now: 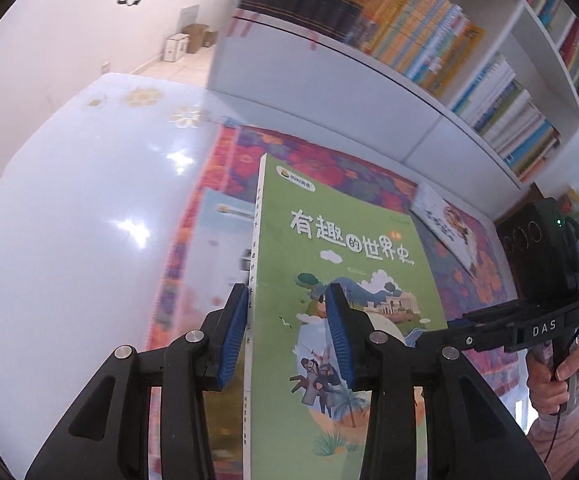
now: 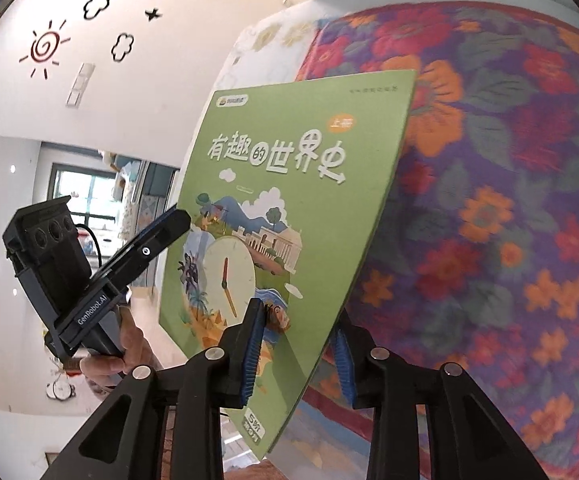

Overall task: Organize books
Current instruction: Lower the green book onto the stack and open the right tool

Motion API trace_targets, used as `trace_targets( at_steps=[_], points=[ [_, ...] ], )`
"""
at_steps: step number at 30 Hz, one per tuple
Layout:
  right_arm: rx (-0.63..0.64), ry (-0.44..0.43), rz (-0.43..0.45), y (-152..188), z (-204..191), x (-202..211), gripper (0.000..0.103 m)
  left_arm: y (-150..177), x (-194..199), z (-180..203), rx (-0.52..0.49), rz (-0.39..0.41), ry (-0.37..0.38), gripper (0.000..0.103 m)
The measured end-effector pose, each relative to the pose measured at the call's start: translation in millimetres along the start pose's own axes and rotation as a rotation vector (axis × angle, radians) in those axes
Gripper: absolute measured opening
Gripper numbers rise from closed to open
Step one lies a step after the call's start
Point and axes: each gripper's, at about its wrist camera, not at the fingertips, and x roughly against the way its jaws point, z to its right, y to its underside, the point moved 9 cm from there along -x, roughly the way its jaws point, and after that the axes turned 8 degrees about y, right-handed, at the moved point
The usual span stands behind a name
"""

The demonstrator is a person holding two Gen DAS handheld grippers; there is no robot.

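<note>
A thin green picture book [image 1: 341, 264] with white Chinese title is held up on edge above the flowered cloth [image 1: 329, 168]. My left gripper [image 1: 287, 336] straddles its spine edge; the left blue pad touches the spine, the right pad stands off the cover. My right gripper [image 2: 299, 360] straddles the book [image 2: 289, 184] at its opposite lower edge, blue pads on both sides, close to it. The right gripper's body shows in the left wrist view [image 1: 529, 320], the left one's in the right wrist view [image 2: 89, 280]. Another book [image 1: 449, 228] lies flat on the cloth, and a pale blue one [image 1: 217, 248] lies behind the green book.
A white bookshelf [image 1: 429, 92] packed with upright books runs along the right. The glossy white table [image 1: 69, 240] spreads to the left. Cardboard boxes [image 1: 193, 40] stand on the floor by the far wall. The flowered cloth [image 2: 509, 200] fills the right wrist view.
</note>
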Motion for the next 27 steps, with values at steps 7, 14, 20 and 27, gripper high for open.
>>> trace_targets(
  at_steps=[7,14,20,27],
  points=[
    [0.012,-0.007,-0.045,-8.5,-1.5,-35.1,0.034,6.2,-9.9,-33.3,0.050,-0.016,-0.035,0.035],
    [0.015,-0.004,-0.041,-13.5,-10.3,-44.1,0.034,14.8,-25.3,-47.5,0.072,-0.047,-0.035,0.035],
    [0.019,0.021,-0.027,-5.4,-25.6,-43.1,0.034,15.7,-27.8,-48.7,0.048,-0.050,-0.041,0.036],
    [0.008,0.042,-0.022,-3.1,-36.7,-45.4,0.036,16.2,-32.8,-44.2,-0.018,-0.059,-0.113,0.039]
  ],
)
